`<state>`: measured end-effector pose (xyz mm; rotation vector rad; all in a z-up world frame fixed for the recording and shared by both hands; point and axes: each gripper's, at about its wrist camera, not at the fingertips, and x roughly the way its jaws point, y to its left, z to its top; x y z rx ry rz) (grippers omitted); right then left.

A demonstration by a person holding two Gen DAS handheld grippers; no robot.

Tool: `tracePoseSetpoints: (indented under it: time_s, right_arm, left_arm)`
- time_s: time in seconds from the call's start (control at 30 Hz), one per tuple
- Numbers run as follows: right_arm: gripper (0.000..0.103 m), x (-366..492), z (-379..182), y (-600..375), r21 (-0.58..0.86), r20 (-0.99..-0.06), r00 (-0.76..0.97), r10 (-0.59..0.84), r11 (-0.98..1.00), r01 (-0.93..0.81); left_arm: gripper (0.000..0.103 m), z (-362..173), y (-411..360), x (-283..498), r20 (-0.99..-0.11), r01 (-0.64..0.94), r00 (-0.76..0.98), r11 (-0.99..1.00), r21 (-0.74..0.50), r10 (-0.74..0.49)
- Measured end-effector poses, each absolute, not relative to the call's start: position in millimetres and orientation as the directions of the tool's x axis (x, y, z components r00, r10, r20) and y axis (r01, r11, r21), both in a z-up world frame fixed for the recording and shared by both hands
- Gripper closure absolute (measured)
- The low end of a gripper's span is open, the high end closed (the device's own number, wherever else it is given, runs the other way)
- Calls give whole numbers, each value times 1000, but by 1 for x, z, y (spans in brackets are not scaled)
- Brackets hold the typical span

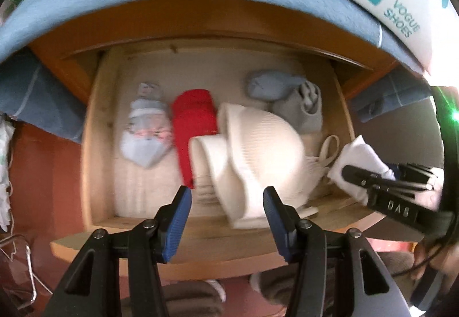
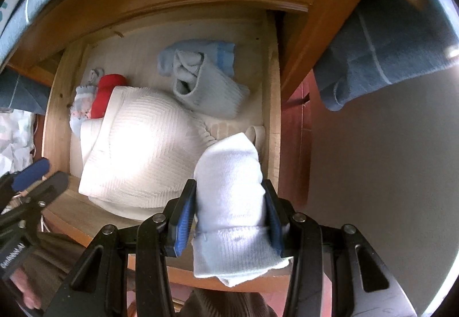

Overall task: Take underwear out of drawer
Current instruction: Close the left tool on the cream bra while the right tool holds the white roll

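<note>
We see one wooden drawer. Above its front right corner, the right claw grasps one white folded underwear. The left claw hovers released over the front edge.

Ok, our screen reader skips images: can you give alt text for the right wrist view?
The right gripper clamps a rolled white sock above an open wooden drawer. Inside lie a cream ribbed bra, a red roll and pale blue socks.
</note>
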<state>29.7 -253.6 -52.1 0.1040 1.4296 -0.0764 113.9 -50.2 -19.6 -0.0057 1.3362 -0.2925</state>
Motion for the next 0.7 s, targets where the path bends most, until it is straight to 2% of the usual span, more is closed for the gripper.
tracePoseSetpoints:
  time_s: [0.5, 0.7]
  right_arm:
    - [62, 24, -48, -259, 67, -990, 131, 50, 989, 129]
    - [62, 25, -48, -260, 89, -989, 131, 70, 985, 145]
  left_arm:
    - [50, -69, -84, 135, -992, 179, 72, 980, -86, -100]
    - [50, -78, -96, 142, -995, 174, 36, 981, -90, -97]
